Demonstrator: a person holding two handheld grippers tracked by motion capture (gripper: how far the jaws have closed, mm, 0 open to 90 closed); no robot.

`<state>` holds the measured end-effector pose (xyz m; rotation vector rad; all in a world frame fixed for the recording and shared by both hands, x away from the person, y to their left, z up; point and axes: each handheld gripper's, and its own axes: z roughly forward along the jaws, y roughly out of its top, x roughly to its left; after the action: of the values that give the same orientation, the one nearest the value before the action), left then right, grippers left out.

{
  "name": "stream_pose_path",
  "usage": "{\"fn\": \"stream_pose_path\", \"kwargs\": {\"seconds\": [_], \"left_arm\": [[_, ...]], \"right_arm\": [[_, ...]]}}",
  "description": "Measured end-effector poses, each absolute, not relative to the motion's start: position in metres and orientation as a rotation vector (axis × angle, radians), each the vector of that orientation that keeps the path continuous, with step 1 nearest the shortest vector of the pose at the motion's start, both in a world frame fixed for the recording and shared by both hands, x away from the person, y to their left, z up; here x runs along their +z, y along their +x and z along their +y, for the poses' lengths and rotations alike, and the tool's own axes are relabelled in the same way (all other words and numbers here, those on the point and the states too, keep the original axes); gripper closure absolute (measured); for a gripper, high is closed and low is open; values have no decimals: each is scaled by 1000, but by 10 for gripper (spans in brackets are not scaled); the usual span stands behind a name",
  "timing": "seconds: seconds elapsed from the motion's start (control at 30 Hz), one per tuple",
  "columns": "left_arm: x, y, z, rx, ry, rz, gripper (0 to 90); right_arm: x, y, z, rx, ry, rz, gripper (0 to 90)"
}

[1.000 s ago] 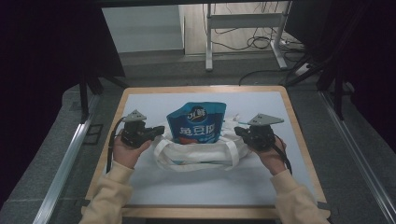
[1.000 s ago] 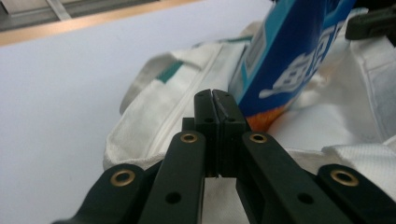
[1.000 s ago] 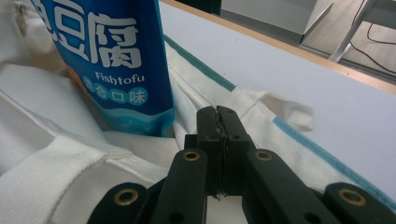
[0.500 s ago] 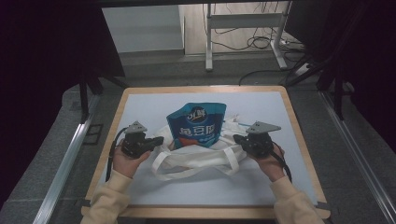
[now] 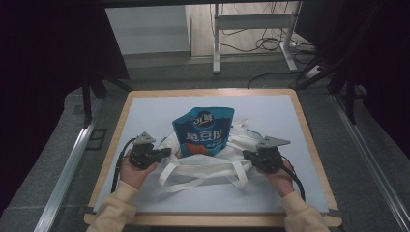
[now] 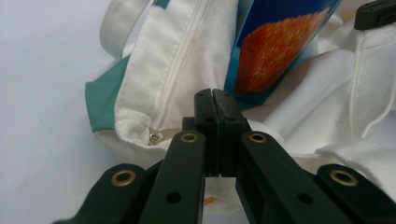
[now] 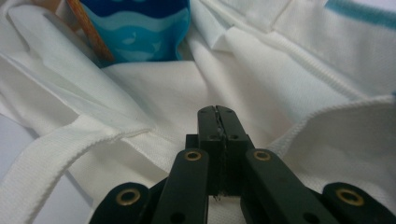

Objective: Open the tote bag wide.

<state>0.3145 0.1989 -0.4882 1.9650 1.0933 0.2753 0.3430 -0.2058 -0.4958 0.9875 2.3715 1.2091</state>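
Note:
A white cloth tote bag with long handles lies in the middle of the table. A blue snack pouch stands tilted in its mouth, top toward the far side. My left gripper is at the bag's left edge, its jaws pressed together on the white fabric by the zipper end. My right gripper is at the bag's right edge, shut on the cloth rim. In the left gripper view the pouch's orange and blue face rises just past my gripper. The right gripper view shows the pouch beyond my gripper.
The bag rests on a pale blue mat on a wood-rimmed table. The bag's handle loops trail toward the near edge. Metal rails run along both sides, and a desk frame with cables stands beyond.
Both hands have come down and toward the near edge with the bag's sides. The bag has sunk flatter onto the mat, and its handles now spread out in front.

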Motion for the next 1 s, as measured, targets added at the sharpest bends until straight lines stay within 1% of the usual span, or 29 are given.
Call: {"fn": "stream_pose_path", "kwargs": {"seconds": [0.3,0.57,0.67,0.83,1.0], "left_arm": [[-501,314,193,283,1990,1097,892],[-502,315,193,291,1983,1098,892],[-495,313,194,304,1970,1082,892],[-475,310,193,337,1938,1047,893],[-466,318,183,354,1968,1044,893]], "right_arm": [[-518,341,-205,1127,1002,2439,889],[-520,340,-204,1125,1007,2433,889],[-517,339,-203,1134,999,2420,889],[-499,335,-200,1195,968,2365,888],[-484,330,-188,1248,920,2350,888]]}}
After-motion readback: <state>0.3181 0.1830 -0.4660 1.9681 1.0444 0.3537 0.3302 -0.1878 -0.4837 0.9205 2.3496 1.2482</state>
